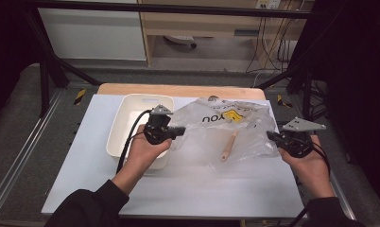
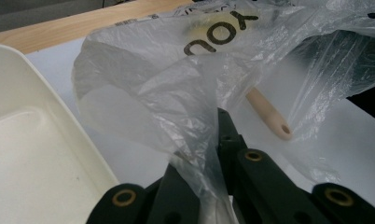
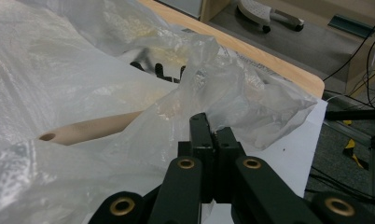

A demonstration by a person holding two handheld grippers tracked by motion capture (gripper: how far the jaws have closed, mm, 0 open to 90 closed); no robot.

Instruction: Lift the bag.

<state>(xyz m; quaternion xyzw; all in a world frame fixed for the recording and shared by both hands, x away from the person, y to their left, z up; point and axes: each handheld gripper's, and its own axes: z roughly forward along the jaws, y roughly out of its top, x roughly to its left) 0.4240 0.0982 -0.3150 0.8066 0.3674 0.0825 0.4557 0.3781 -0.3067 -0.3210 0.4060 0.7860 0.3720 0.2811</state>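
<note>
A clear plastic bag (image 1: 226,125) with black and yellow print hangs stretched between my two grippers above the white table mat. Inside it lies a wooden-handled tool (image 1: 228,145), handle end toward me, also seen as the tool handle (image 2: 269,116) and tool handle (image 3: 90,128). My left gripper (image 1: 178,131) is shut on the bag's left edge, the bag film (image 2: 176,93) bunched between its jaws. My right gripper (image 1: 272,137) is shut on the bag's right edge, with bag film (image 3: 232,88) crumpled at its tips.
A white rectangular bin (image 1: 138,125) stands on the mat (image 1: 202,184) just left of the left gripper, seen close as the bin (image 2: 31,158). A wooden table edge (image 1: 178,90) runs behind. Black frame bars and cables flank the table.
</note>
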